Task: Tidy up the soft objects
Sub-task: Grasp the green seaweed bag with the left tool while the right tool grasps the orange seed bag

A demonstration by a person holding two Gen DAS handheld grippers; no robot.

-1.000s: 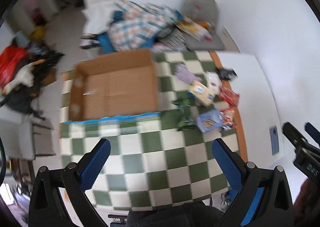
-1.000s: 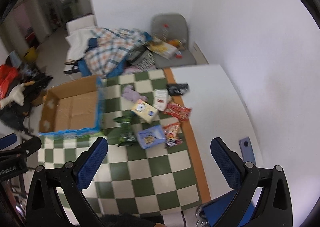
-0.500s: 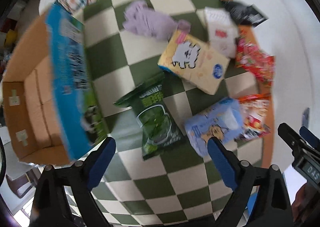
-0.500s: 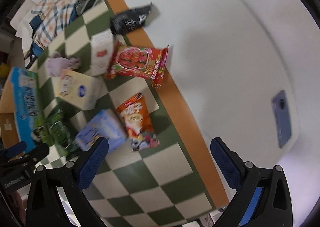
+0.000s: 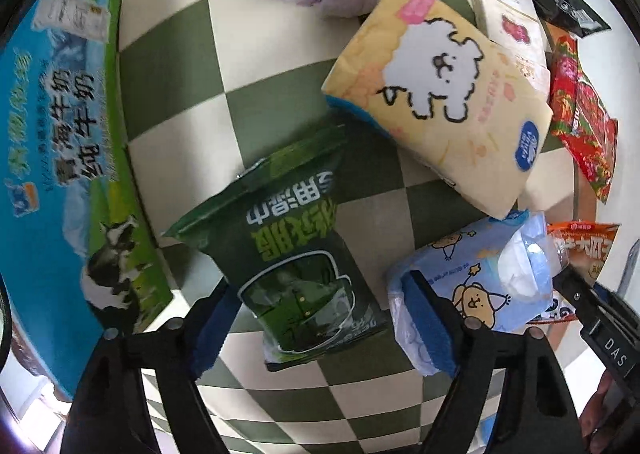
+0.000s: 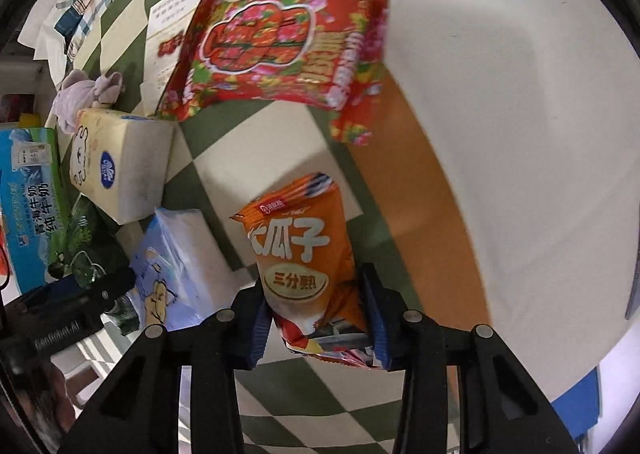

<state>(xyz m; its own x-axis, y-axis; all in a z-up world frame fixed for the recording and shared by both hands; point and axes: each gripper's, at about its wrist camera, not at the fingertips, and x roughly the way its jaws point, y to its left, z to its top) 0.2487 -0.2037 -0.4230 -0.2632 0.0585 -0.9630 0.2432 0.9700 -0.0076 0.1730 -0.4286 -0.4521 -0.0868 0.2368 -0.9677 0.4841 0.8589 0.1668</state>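
Down on the checkered desk (image 5: 172,66), the left gripper (image 5: 320,318) straddles a dark green snack pouch (image 5: 288,254), fingers wide, a pale blue tissue pack (image 5: 480,282) crowding its right finger. Only the right-wrist view shows the right gripper (image 6: 318,314) with fingers closed against an orange seed packet (image 6: 304,254), red floral bag (image 6: 280,50) beyond.

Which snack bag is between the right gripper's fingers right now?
The orange seed bag, its lower end between the right gripper fingers; the red floral bag lies farther off.

Bright, even daylight, soft shadows, fisheye-warped dark edges, slight blur
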